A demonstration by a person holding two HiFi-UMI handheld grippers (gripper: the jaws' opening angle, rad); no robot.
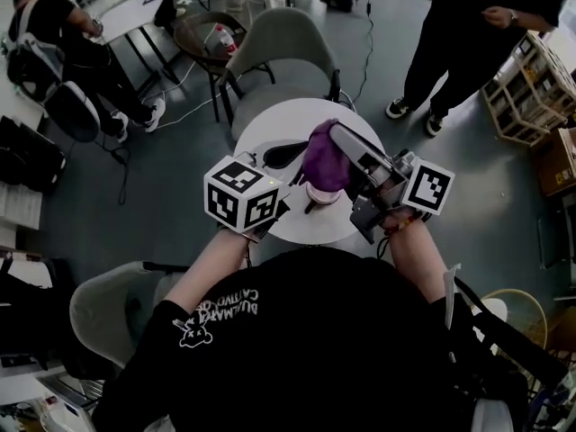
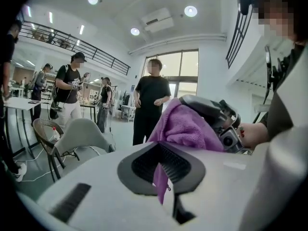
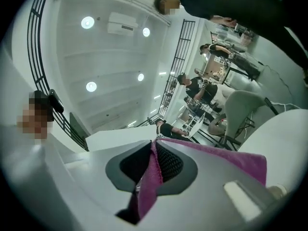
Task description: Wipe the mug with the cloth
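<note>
Head view: purple cloth [image 1: 322, 156] bunched into a lump and held above a round white bench [image 1: 261, 129], long axis running far to near across the bench, far end up at the tip of the right gripper [image 1: 346, 142], near end down toward the left gripper [image 1: 274, 207]. Just under the near end, mug [image 1: 322, 194] upright on the bench, mouth up, pale pink rim showing; touching the cloth or not, cannot tell. Around the bench, grey floor [image 1: 180, 178], a grey chair [image 1: 288, 48] at the far side, a second chair [image 1: 117, 309] at near left, a small brown table [image 1: 193, 25] with a bottle [image 1: 223, 39], wooden crates [image 1: 540, 93] at the right, one seated person [image 1: 63, 34] at far left, one standing person [image 1: 477, 25] at far right. Left gripper view: jaws closed together on a thin strip of the cloth, hanging down between the ribbed pads [image 2: 144, 162] and rising beyond them in a fold to the right gripper ahead, draped against its grey finger [image 2: 202, 105]. Behind, high white ceiling [image 2: 120, 13] with round lamps [image 2: 190, 11], a railed balcony [image 2: 72, 42], a tall window [image 2: 180, 66]. Right gripper view: jaws likewise pressed together on a fold of the cloth, pinched edge-on, the rest lying along the right-hand jaw toward the lower right. Looks upward here: ceiling, lamps, an air unit [image 3: 118, 23], the balcony rail, chairs tilted at the right.
</note>
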